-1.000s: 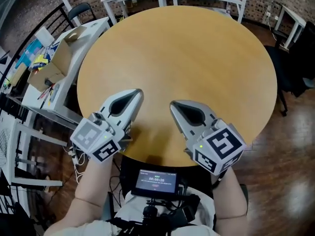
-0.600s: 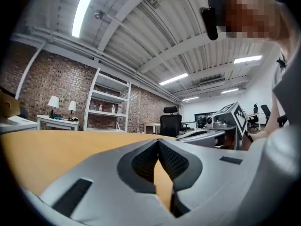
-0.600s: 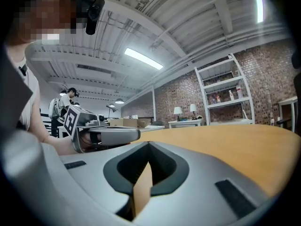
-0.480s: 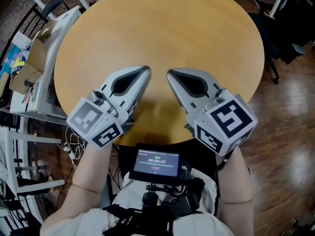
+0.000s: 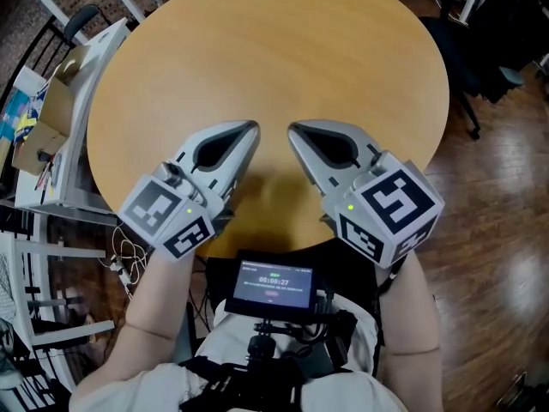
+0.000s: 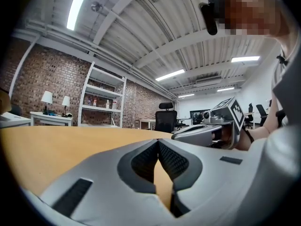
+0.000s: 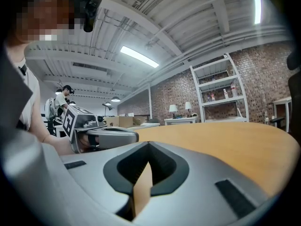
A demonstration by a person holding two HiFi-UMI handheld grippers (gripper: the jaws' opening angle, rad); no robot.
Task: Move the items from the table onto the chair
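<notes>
Both tools at rest over a bare round bench: the left gripper and the right gripper lie level above the near rim, tips angled toward each other and close but not touching, each pair of jaws clenched on nothing, with only the wooden top showing behind them in the two gripper views. No item to be moved shows anywhere on the bench, so by the look of it the clearing is finished, or close to it. The items themselves are out of sight. A dark chair stands off the far right rim, largely cut off by the frame, and whether the goods lie on its seat cannot be told. What is left, judging from this alone, seems to be little more than drawing the tools back. Room to move is generous across the whole top and over the wood floor to the right. It is tighter on the left, where a white desk carrying an open cardboard box stands just beside the rim, and close to the person's body, where a small screen sits just under the near edge.
</notes>
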